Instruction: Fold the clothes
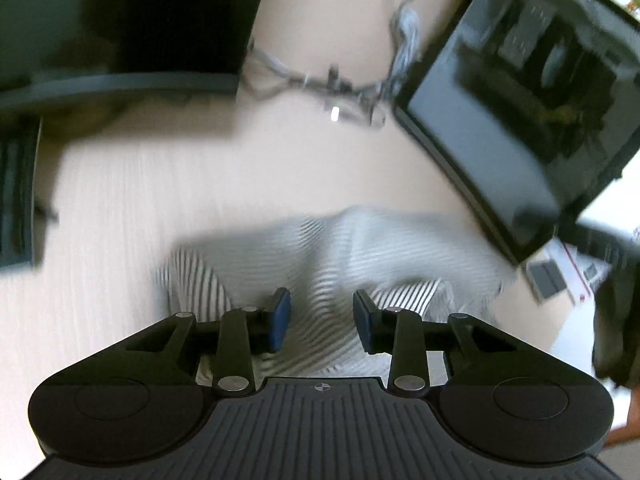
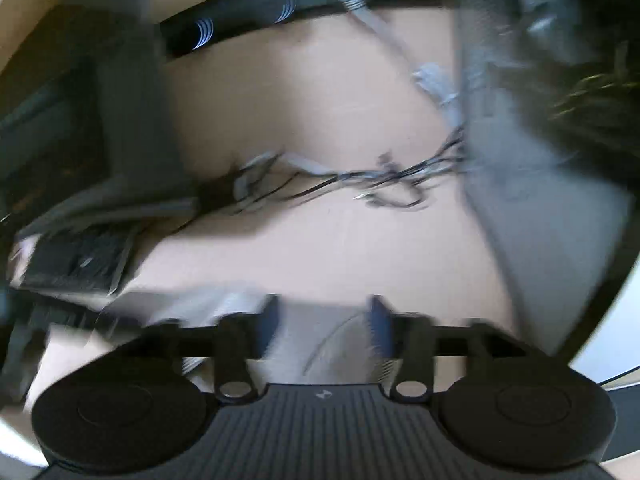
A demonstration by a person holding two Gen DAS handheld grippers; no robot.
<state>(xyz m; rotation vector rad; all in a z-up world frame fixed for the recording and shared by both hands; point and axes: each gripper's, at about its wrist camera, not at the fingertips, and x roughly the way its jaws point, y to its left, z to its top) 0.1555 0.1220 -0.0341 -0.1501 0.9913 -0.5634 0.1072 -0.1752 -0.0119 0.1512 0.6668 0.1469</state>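
A black-and-white striped garment (image 1: 340,248) lies bunched on the pale wooden desk (image 1: 132,208). My left gripper (image 1: 322,320) is open, its blue pads (image 1: 280,320) apart just above the near part of the cloth, holding nothing. In the blurred right wrist view my right gripper (image 2: 323,328) is open too, with the pale garment (image 2: 328,336) showing between and below its fingers. I cannot tell whether either gripper touches the cloth.
A dark monitor (image 1: 520,112) stands tilted at the right and another dark screen (image 1: 120,20) at the back left. Grey cables (image 1: 340,84) lie between them. A keyboard (image 1: 16,188) sits at the left edge; it also shows in the right wrist view (image 2: 80,264).
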